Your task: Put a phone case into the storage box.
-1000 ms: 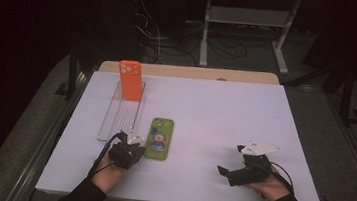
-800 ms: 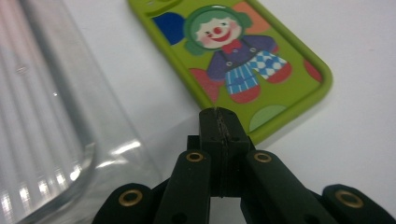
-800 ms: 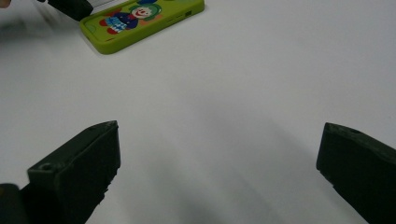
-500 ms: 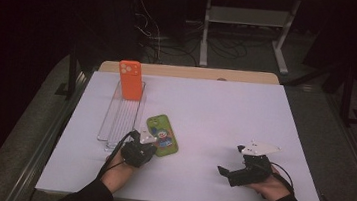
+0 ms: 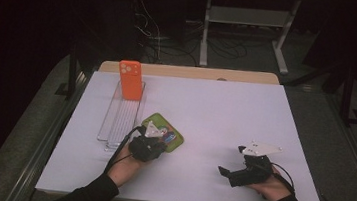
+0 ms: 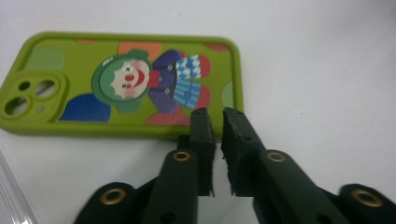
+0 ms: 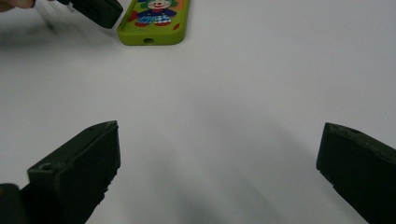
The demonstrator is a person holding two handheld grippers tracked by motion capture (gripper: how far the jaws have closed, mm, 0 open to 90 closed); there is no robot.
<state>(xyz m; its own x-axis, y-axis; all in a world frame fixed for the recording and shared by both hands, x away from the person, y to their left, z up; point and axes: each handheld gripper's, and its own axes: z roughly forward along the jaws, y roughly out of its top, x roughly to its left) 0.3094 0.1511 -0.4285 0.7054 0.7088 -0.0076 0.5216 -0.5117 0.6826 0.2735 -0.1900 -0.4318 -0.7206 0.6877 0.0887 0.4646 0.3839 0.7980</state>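
A green phone case with a clown picture lies flat and askew on the white table. In the left gripper view the case lies crosswise just beyond my left gripper. The tips meet the case's near long edge. The jaws have just been opening and stand a narrow slit apart with nothing between them. From above, the left gripper sits at the case's near-left side. My right gripper rests near the table's front right, its jaws wide apart over bare table, and it faces the case.
An orange phone case stands upright at the far end of a clear slotted rack on the table's left. The white tabletop has its front edge just behind both hands. Dark floor, cables and a shelf frame lie beyond.
My left hand has moved to the right along the table's front. The green case has turned from lengthwise to askew. The right hand has stayed put.
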